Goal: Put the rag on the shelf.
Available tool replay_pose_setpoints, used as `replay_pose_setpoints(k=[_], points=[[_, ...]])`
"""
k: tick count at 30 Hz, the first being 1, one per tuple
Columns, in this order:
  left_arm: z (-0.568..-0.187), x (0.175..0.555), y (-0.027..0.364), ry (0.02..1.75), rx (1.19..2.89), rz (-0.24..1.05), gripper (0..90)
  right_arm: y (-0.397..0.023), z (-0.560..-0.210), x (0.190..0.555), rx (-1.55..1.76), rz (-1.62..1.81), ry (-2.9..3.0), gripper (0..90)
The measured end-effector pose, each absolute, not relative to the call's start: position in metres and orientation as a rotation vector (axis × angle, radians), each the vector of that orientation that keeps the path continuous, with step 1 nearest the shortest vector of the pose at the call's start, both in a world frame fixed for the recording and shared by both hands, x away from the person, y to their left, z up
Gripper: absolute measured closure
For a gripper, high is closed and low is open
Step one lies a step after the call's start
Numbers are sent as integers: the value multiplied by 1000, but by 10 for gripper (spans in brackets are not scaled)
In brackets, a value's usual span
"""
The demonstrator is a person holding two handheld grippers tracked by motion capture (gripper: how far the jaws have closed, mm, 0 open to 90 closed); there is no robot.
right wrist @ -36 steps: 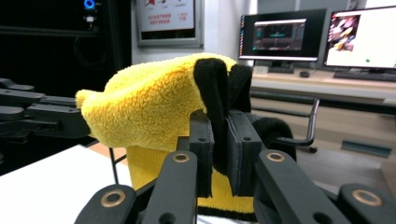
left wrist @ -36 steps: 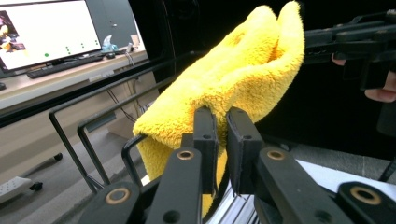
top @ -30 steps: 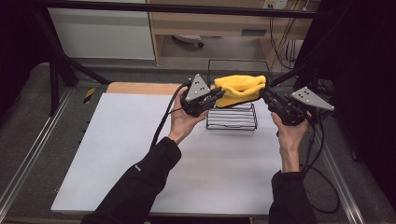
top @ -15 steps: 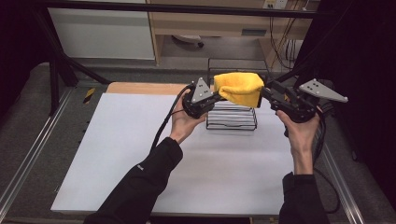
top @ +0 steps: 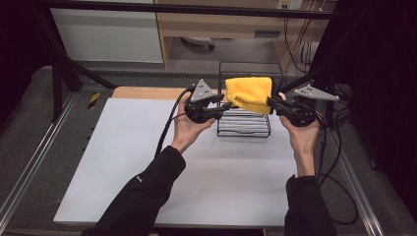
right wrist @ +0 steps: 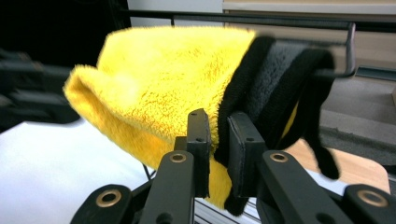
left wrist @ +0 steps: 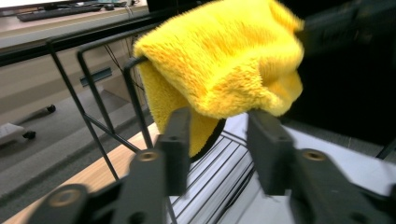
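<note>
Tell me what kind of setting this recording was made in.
Probably a lab or workshop data-collection station. A white table stands inside a black metal frame, a person holds cabled grippers, left gripper and right gripper, and loose cables hang behind by plain cabinets.

i see a white cabinet (top: 105, 34) and wooden shelf (top: 221, 22) well beyond my grippers, past the table.

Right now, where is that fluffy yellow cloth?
In the high view, the yellow cloth hangs above the black wire rack, between the left gripper and right gripper.
</note>
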State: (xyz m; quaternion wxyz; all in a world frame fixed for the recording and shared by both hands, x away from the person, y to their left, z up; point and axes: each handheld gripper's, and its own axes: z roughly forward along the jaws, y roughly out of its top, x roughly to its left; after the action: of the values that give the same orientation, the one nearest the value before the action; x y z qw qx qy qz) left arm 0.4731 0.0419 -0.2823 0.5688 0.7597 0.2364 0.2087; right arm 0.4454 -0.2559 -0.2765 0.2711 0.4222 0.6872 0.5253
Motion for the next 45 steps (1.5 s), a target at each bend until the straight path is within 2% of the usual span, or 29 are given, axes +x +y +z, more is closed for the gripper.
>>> replay_pose_setpoints(k=[4, 7, 14, 16, 20, 29, 36, 40, 45], points=[[-269, 471, 38, 568, 1747, 454, 481, -254, -287, 450, 1141, 1398, 1861, 800], [-266, 470, 27, 563, 1791, 477, 488, -255, -292, 450, 1139, 1407, 1856, 799], [-289, 479, 10, 615, 1855, 487, 647, -262, -291, 444, 1146, 1456, 1834, 826], [-292, 480, 10, 617, 1857, 482, 711, -264, -292, 442, 1148, 1463, 1841, 830], [-296, 483, 10, 613, 1858, 436, 899, -268, -295, 439, 1154, 1475, 1825, 833], [-299, 477, 5, 577, 1885, 436, 900, -267, -305, 447, 1185, 1428, 1806, 837], [-304, 478, 17, 594, 1882, 424, 898, -263, -311, 449, 1177, 1359, 1826, 827], [-307, 478, 26, 616, 1892, 421, 857, -263, -310, 447, 1150, 1385, 1826, 779], [-311, 476, 39, 644, 1900, 413, 751, -261, -305, 442, 1117, 1398, 1814, 637]])
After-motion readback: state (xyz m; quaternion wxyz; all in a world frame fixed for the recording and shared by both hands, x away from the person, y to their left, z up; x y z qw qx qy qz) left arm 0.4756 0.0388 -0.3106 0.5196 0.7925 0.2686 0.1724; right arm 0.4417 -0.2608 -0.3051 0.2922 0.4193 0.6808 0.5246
